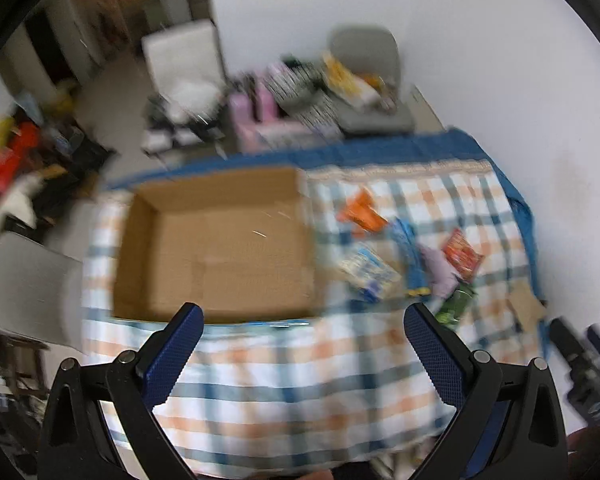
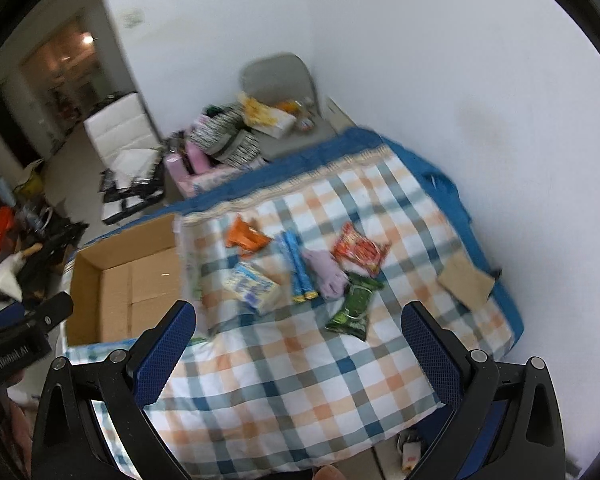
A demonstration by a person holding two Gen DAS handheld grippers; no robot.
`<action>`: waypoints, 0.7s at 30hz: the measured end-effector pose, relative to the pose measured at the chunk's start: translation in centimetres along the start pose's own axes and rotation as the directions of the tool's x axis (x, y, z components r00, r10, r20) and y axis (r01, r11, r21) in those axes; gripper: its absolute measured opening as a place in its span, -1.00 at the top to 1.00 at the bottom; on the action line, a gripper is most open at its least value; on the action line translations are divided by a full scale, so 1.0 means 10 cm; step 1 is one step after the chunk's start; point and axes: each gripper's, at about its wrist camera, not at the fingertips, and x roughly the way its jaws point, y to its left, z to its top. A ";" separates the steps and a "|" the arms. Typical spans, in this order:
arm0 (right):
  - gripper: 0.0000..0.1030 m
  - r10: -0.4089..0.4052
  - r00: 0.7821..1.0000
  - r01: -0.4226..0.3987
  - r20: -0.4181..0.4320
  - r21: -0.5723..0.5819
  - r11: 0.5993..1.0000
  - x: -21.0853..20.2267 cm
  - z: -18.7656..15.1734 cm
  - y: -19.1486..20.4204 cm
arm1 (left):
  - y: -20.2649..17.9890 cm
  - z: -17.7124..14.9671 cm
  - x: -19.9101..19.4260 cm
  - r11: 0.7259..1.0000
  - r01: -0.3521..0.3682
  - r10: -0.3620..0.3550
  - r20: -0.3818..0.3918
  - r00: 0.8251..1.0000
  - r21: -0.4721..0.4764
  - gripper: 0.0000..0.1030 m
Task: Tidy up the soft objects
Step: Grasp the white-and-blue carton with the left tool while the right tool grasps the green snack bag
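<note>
An open, empty cardboard box [image 1: 220, 244] sits on the left of a checked cloth [image 1: 300, 380]; it also shows in the right wrist view [image 2: 132, 284]. Right of it lie several soft packets: an orange one [image 2: 246, 236], a pale blue-yellow one [image 2: 252, 286], a blue one [image 2: 298, 272], a lilac cloth [image 2: 326, 276], a red one [image 2: 360, 252] and a green one [image 2: 354, 308]. My left gripper [image 1: 303, 316] is open and empty above the box's near edge. My right gripper [image 2: 299, 314] is open and empty above the cloth, short of the packets.
A flat cardboard piece [image 2: 466, 280] lies at the cloth's right edge. A white wall runs along the right. Behind the table stand a grey chair [image 2: 284, 92] with clutter and a white chair [image 2: 120, 132]. Clutter covers the floor at left.
</note>
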 end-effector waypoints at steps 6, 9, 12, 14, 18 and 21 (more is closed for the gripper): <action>-1.00 -0.003 0.982 0.035 -0.187 0.163 0.986 1.23 0.10 -0.63 | -0.48 0.32 1.20 0.989 0.121 -0.137 -0.231 0.963 -0.081 -0.98; -1.00 0.022 0.959 0.052 -0.281 0.253 0.966 1.85 0.06 -0.94 | -0.69 0.43 1.77 0.984 0.124 -0.161 -0.329 0.931 -0.131 -0.95; -1.00 0.029 0.933 0.087 -0.358 0.305 0.948 2.42 -0.02 -1.16 | -0.82 0.46 2.32 0.979 0.103 -0.169 -0.420 0.892 -0.175 -0.95; -1.00 0.036 0.911 0.107 -0.410 0.321 0.941 2.75 -0.09 -1.25 | -0.87 0.44 2.68 0.974 0.084 -0.177 -0.483 0.858 -0.209 -0.95; -1.00 0.081 0.867 0.110 -0.492 0.347 0.931 3.24 -0.27 -1.32 | -0.85 0.38 3.17 0.970 0.031 -0.165 -0.559 0.812 -0.241 -0.95; -1.00 0.104 0.842 0.114 -0.529 0.364 0.924 3.51 -0.40 -1.37 | -0.81 0.31 3.48 0.962 -0.013 -0.160 -0.604 0.781 -0.272 -0.95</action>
